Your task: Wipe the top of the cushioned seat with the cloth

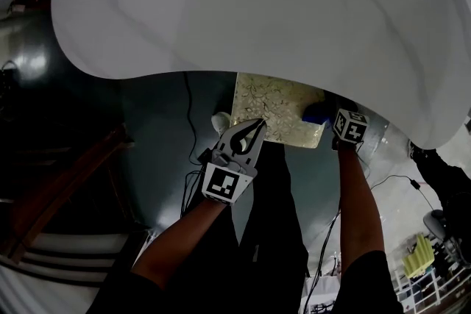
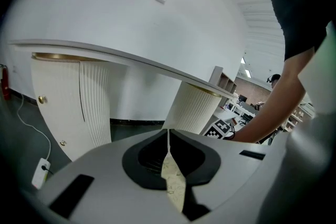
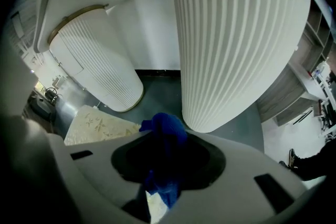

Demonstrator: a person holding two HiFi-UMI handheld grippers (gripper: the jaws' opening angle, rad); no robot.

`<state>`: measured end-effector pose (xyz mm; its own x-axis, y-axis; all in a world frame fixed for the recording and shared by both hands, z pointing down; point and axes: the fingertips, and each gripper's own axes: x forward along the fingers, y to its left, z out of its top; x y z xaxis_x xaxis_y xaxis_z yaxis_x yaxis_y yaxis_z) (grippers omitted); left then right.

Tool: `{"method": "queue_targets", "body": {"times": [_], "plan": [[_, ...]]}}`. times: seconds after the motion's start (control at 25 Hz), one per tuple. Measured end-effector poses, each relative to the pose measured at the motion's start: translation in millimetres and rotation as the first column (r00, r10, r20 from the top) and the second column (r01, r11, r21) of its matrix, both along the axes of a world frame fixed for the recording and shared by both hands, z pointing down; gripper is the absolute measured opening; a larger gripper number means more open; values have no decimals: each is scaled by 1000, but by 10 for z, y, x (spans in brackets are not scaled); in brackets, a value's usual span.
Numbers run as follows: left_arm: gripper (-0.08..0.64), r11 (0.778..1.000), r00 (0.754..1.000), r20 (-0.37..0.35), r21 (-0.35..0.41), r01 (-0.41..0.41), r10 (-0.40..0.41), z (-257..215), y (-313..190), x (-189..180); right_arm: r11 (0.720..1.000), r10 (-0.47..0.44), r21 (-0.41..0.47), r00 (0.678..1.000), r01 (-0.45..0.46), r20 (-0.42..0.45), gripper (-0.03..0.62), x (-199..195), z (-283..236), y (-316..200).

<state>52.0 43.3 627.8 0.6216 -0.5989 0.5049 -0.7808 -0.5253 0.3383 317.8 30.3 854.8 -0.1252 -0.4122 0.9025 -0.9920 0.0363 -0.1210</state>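
1. Starting with your right gripper (image 1: 328, 120): its jaws are clamped on the blue cloth (image 3: 165, 134), which bunches into a soft wad past the tips. I judge it light and limp. It will drag and fold rather than glide, so press with the wad, not the jaw tips.
2. Your left gripper (image 1: 257, 126) has its jaws drawn together on nothing and hovers above the seat's near left corner. The cream in the slit is the seat showing from below.
3. The cushioned seat (image 1: 276, 103) sits low, just ahead of both grippers. It is cream and patterned, and the cloth is at its right edge. The padding will probably give under pressure, so light, flat strokes should do. If it shifts, the near edge is the place to steady it.
4. The white tabletop (image 1: 257, 4) overhangs the seat, whose far edge seems to run under it. Headroom there looks tight, so sideways strokes look safer than long reaches forward.
5. A ribbed pedestal (image 3: 231, 34) stands close beyond the cloth, and a second pedestal (image 3: 97, 60) stands further left. The dark floor (image 3: 157, 86) between them is open. A cable (image 1: 188, 103) trails left of the seat.
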Motion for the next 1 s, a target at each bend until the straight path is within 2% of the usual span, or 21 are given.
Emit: {"method": "queue_targets", "body": {"times": [0.2,0.4,0.52,0.64,0.84,1.0], "plan": [[25,1000,1000,-2,17,8,-8,-81,24,-191,998,-11,70,1000,9,23,127,-258,-257,-7],[25,999,999,-19,28,40,-40,-211,43,-473,990,36,130,995,-49,97,126,-650,-606,-17],[25,998,999,-6,34,46,-45,-316,47,-670,984,33,167,991,-55,132,126,-933,-878,-49],[25,998,998,49,39,45,-46,-334,66,-985,977,2,212,986,-37,164,126,-1356,-1115,-48],[24,991,991,27,27,131,-132,-347,127,-1472,961,-56,277,969,-13,240,126,-2129,-1524,-31],[25,990,989,42,33,139,-140,-392,172,-1738,962,-114,270,953,36,279,126,-2708,-1639,124]]}}
